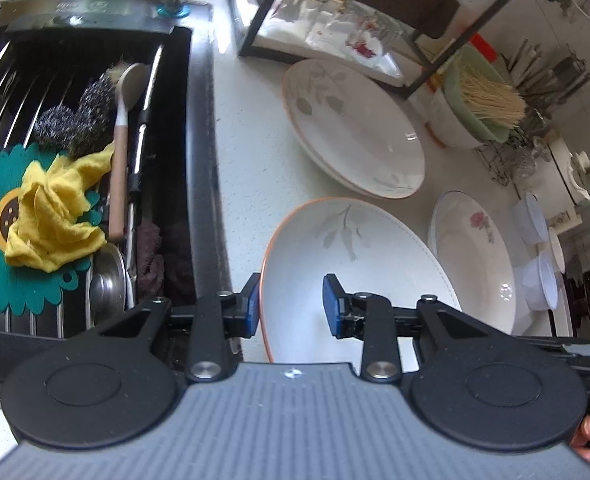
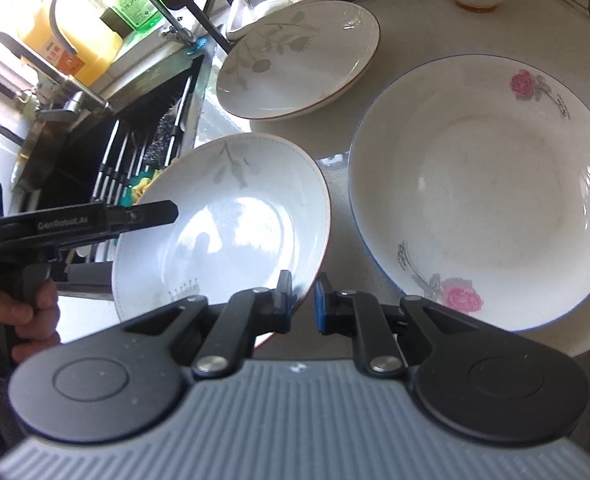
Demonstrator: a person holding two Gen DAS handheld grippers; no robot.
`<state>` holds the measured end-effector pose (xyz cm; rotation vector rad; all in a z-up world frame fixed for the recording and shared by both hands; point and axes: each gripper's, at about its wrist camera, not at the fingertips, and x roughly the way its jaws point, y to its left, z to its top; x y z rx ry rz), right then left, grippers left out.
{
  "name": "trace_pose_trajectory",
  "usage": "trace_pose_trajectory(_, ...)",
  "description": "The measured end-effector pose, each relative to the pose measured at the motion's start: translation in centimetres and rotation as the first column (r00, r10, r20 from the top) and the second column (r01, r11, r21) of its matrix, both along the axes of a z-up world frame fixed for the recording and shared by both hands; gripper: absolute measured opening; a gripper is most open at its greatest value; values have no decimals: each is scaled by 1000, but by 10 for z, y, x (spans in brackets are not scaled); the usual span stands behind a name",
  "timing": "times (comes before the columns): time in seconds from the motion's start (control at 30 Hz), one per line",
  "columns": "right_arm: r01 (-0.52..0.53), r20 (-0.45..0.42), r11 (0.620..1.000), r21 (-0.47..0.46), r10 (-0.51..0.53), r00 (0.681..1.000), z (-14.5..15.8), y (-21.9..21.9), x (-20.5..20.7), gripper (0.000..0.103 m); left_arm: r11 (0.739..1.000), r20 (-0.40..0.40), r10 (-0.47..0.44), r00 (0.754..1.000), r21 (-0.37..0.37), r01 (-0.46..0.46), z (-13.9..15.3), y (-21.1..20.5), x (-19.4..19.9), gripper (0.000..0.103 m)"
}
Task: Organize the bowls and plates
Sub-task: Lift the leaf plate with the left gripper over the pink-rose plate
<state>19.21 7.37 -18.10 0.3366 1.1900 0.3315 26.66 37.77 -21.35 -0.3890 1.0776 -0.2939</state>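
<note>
Glazed plate [image 2: 223, 216] is slippery and brittle; its rim is straddled, unclamped, by left gripper [image 1: 291, 306] and right gripper [image 2: 302, 300], both parted.

From my right gripper [image 2: 303, 300], whose jaws straddle the near rim of the tilted leaf-print plate [image 2: 223, 224] with a gap left, I see the left gripper [image 2: 151, 213] at nine o'clock apparently reaching that plate, the rose plate [image 2: 483, 200] at two, another leaf plate [image 2: 295, 60] at twelve.
</note>
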Motion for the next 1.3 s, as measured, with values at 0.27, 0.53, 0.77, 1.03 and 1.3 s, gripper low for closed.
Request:
trace_pose_trajectory(0.27,47,62,999,14,-48,997,33,-20,-6,14,999,45,-38,998,-22,39,35,-15,3,36)
trace_pose_trajectory(0.53,122,142,992,14,-123,982,59,-54,-11,14,992,103,-113,988,-51,119,63,-47,13,36)
trace_pose_trajectory(0.77,106,119,994,-21,-103,988,46,-93,-4,14,986,78,-163,984,-2,164,56,-103,31,36)
trace_pose_trajectory(1.03,87,66,996,16,-88,994,10,-137,14,15,989,-12,-135,991,65,135,37,-153,47,36)
trace_pose_trajectory(1.3,52,92,999,-4,-51,994,2,-162,27,15,980,-56,-141,988,132,147,33,-188,57,36)
